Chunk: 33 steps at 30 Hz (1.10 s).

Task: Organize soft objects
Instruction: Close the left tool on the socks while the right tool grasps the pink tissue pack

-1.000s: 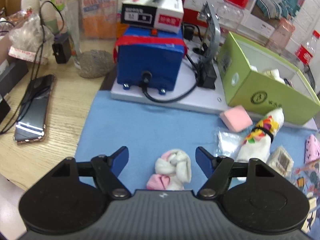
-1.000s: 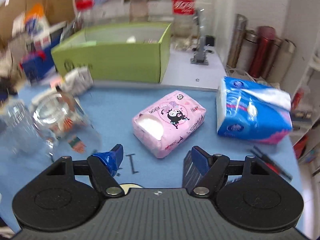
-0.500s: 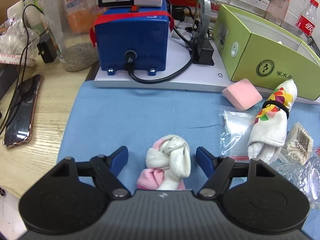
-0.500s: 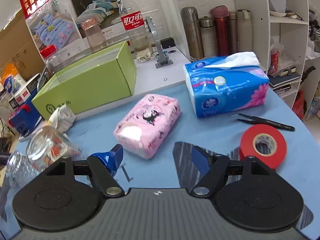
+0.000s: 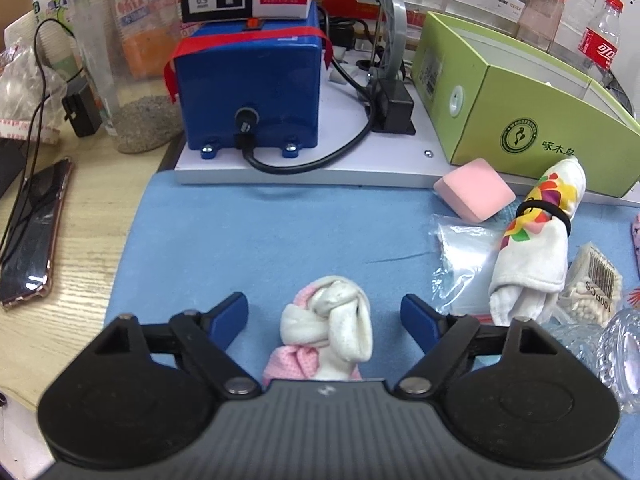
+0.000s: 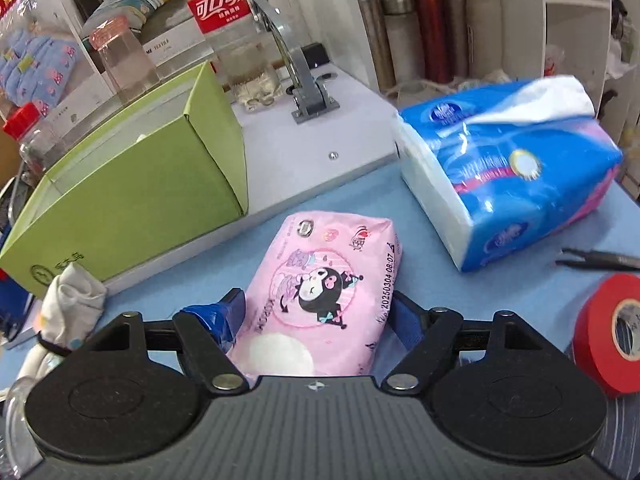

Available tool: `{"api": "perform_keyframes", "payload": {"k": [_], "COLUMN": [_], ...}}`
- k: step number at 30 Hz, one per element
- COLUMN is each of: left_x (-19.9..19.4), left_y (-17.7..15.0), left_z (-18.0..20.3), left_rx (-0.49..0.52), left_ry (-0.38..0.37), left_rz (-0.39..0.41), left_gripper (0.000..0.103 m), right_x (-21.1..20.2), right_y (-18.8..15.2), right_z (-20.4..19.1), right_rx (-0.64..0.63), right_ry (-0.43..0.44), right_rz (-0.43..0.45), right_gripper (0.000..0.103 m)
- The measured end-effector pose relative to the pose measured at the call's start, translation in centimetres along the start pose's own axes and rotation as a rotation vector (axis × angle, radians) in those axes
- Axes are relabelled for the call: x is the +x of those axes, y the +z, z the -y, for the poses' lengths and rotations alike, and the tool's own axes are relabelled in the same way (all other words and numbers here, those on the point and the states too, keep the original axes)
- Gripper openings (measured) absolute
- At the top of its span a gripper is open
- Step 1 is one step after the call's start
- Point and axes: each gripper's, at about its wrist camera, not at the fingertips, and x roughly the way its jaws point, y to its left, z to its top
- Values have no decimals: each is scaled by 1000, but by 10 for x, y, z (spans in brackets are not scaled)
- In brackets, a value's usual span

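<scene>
straddling the sock ball (image 5: 326, 330) on the blue mat (image 5: 248, 240), left gripper (image 5: 324, 312) is opening, pads clear. right gripper (image 6: 316, 312) is opening w/ the pink tissue pack (image 6: 320, 292) between, prob. untouched. both light, squashy; pinch mid-body.

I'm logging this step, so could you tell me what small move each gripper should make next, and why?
Probably close both. The left gripper straddles the rolled sock bundle with clear gaps at each finger as its jaws open. The right gripper has the pink tissue pack between its opening jaws. The green box stands open behind.
</scene>
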Motion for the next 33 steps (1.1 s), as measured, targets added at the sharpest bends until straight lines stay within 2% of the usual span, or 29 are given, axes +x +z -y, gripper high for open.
{"api": "perform_keyframes", "payload": {"k": [1,2,6,9,12,15,18,22,24,26,27,28,33], "left_x": [1,1,1,1,1,2,0,-3,-9,-15,-17,-19,-37], "left_y": [-1,-2,-3,-4,-6,-8,-12,-16,-16,-15,-14,-14,-13], "left_z": [-1,-2,1,3,5,7,7,6,3,-1,-3,-7,-16], "left_rx": [-7,-18,-17,-3,3,20,31,48,29,13,-4,-25,-83], "left_ry": [-20,-36,-27,-23,-10,4,10,40,43,42,41,35,8], "left_rz": [-11,-12,-6,-8,-6,0,9,22,36,40,34,28,41], "left_gripper": [101,102,102,102,102,102,102,90,71,29,29,29,29], "right_x": [2,3,4,5,5,8,8,9,8,10,8,5,-18], "right_y": [1,1,-3,-9,-13,-22,-23,-25,-26,-26,-26,-27,-34], "right_z": [-4,-8,-13,-20,-22,-29,-28,-23,-23,-25,-23,-21,-5], "right_rx": [-14,-40,-60,-165,-194,-283,-280,-297,-303,-320,-322,-316,-257], "right_ry": [-9,-22,-14,-33,-41,-81,-84,-63,-59,-39,-32,-25,77], "right_rz": [4,6,24,35,57,81,98,119,123,128,134,138,142], "right_gripper": [64,64,65,66,67,68,70,71,71,65,55,52,46]}}
